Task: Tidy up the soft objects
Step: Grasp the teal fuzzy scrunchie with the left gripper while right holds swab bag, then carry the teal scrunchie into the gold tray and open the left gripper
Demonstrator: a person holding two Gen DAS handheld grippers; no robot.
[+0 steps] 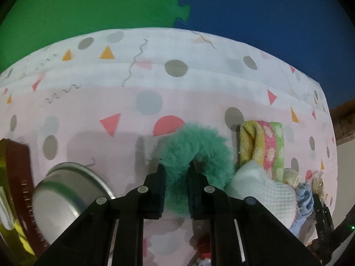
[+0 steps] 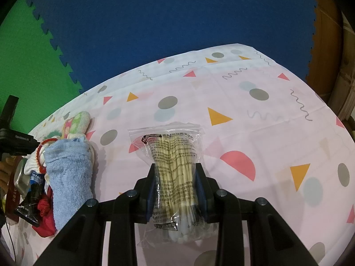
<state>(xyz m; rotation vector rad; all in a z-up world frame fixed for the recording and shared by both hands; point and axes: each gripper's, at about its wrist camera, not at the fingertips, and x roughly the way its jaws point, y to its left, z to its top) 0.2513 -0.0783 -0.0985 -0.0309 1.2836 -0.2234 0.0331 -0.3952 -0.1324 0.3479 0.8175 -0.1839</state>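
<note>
In the left wrist view my left gripper (image 1: 176,170) is shut on a fluffy teal scrunchie (image 1: 195,153) over the patterned tablecloth (image 1: 124,93). Right of it lie a yellow-pink-green striped towel (image 1: 264,144), a white waffle cloth (image 1: 264,190) and a light blue cloth (image 1: 305,196). In the right wrist view my right gripper (image 2: 176,168) is shut on a clear bag of cotton swabs (image 2: 175,155), held just above the cloth. A rolled light blue towel (image 2: 68,177) lies to its left, with the striped towel (image 2: 76,122) behind it.
A metal tin (image 1: 66,197) and a dark red book (image 1: 20,184) sit at the left. In the right wrist view a red cloth (image 2: 46,219), a black snack packet (image 2: 31,206) and a white cloth with a red band (image 2: 38,155) lie by the blue towel. Foam mats (image 2: 155,22) cover the floor beyond the table.
</note>
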